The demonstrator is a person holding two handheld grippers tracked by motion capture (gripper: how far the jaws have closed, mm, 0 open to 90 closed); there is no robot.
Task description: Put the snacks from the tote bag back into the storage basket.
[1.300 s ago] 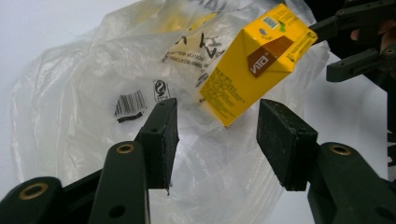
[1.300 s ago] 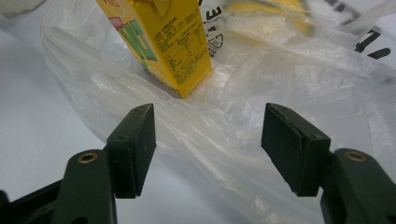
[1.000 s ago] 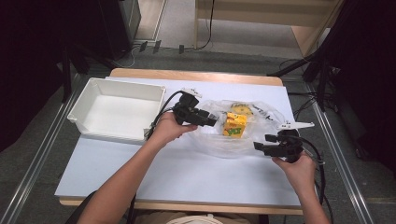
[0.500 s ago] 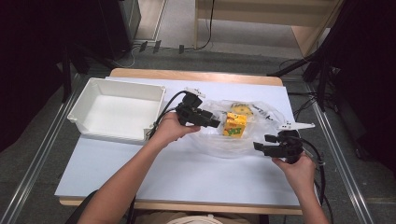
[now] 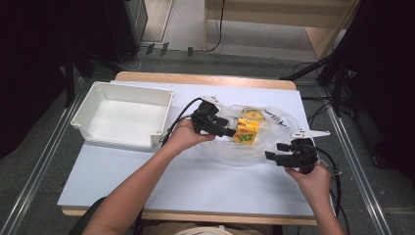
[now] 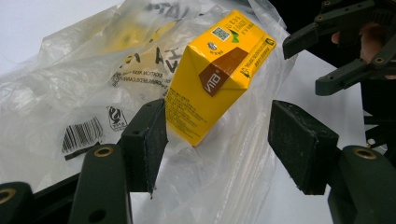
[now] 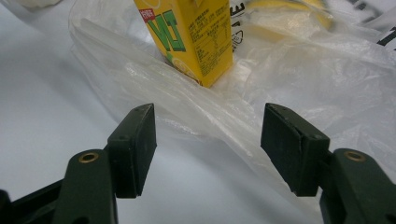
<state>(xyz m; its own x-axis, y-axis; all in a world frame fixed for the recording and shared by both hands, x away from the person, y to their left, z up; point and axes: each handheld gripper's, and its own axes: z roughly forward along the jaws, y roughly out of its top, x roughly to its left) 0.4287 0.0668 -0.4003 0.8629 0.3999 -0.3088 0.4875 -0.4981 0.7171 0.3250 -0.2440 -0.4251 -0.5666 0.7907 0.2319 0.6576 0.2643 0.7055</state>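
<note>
A yellow drink carton [image 5: 246, 131] stands tilted on a crumpled clear plastic bag [image 5: 264, 147] on the white table top. My left gripper [image 5: 231, 131] is open right beside the carton's left side. In the left gripper view the carton [image 6: 215, 79] leans just beyond the open left gripper [image 6: 217, 144], near the left pad [image 6: 147, 144]. My right gripper [image 5: 274, 152] is open at the bag's right edge. In the right gripper view, the right gripper [image 7: 208, 149] straddles a fold of the bag [image 7: 224, 116], with the carton [image 7: 191, 37] farther off. A second yellow item [image 5: 252, 114] shows through the plastic.
A white empty bin [image 5: 122, 115] stands at the table's left, near my left forearm. Bare white table [image 5: 195, 181] stretches in front of the bag. The right gripper [image 6: 345, 46] shows at the top right of the left gripper view.
The left gripper has edged slightly right, closer to the carton. The right gripper and the bag have hardly moved.
</note>
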